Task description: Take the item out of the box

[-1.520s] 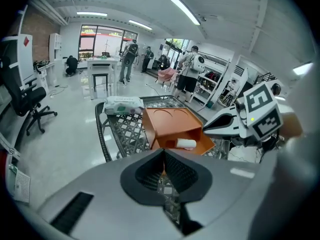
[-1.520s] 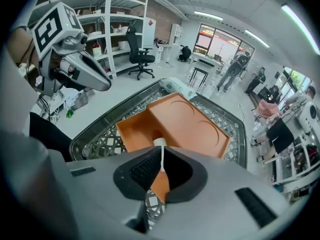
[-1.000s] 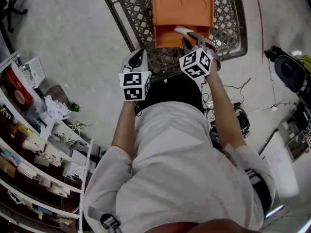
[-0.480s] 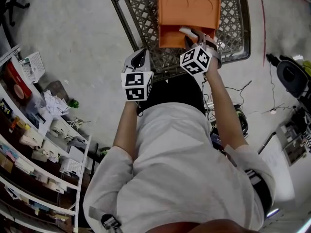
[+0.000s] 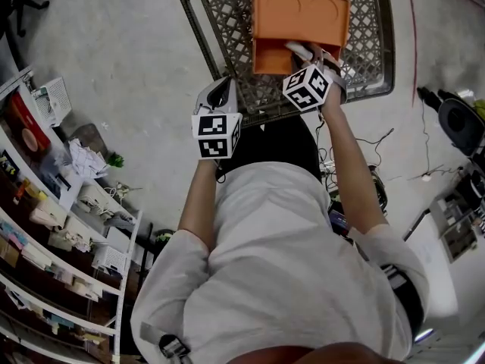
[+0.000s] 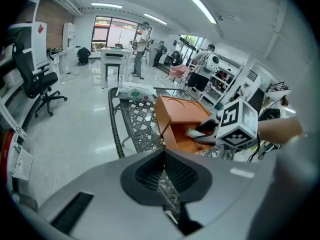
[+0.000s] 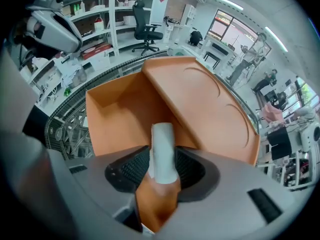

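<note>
An orange box (image 5: 299, 10) stands open on a grey lattice table (image 5: 220, 14), its lid (image 7: 210, 109) leaning back. My right gripper (image 5: 307, 55) is at the box's near wall. A pale grey-white tube-shaped item (image 7: 162, 149) lies between its jaws, over the orange wall, with its far end reaching into the box. Those jaws are opening and the pads stand spread beside the item. My left gripper (image 5: 220, 89) hovers left of the box over the table's near edge, its pads (image 6: 164, 171) together and nothing between them. The item (image 6: 192, 132) also shows in the left gripper view.
Shelving (image 5: 45, 203) full of small goods runs along the left. A white bag (image 6: 136, 90) lies at the table's far end. An office chair (image 6: 35, 79) stands on the floor to the left, cables (image 5: 379, 139) trail at the right, and people stand far off.
The scene has slid slightly up and right in the head view. Both grippers keep their places beside the box, the right one still at its near wall with the pale item.
</note>
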{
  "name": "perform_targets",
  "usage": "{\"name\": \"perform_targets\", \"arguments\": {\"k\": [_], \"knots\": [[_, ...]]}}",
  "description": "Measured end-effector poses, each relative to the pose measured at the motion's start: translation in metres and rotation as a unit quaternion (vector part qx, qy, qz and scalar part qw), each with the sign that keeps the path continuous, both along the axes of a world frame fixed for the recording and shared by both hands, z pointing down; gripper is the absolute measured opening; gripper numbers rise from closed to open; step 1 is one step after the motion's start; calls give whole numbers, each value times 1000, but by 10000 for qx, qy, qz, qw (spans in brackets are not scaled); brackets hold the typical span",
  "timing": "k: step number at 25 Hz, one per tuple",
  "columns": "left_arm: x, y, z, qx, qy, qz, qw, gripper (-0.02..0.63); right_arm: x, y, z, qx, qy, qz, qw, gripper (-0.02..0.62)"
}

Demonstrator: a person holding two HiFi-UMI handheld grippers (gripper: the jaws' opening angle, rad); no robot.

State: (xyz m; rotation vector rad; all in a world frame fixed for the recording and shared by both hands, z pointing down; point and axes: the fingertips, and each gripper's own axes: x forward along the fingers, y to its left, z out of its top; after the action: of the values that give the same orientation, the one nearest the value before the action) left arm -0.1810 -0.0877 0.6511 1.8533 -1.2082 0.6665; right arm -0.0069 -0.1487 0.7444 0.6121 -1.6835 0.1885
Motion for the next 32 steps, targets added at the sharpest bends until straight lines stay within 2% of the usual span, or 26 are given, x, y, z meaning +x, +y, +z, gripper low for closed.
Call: {"name": "perform_targets", "arguments": {"k": [14, 32], "knots": [[-7, 3, -2, 59, 19, -36, 10000, 11, -6, 6, -1, -72, 13, -107, 9999, 131], [1, -6, -19, 322, 169, 125, 9993, 11, -16, 17, -41, 216, -109, -132, 9996, 130]]}}
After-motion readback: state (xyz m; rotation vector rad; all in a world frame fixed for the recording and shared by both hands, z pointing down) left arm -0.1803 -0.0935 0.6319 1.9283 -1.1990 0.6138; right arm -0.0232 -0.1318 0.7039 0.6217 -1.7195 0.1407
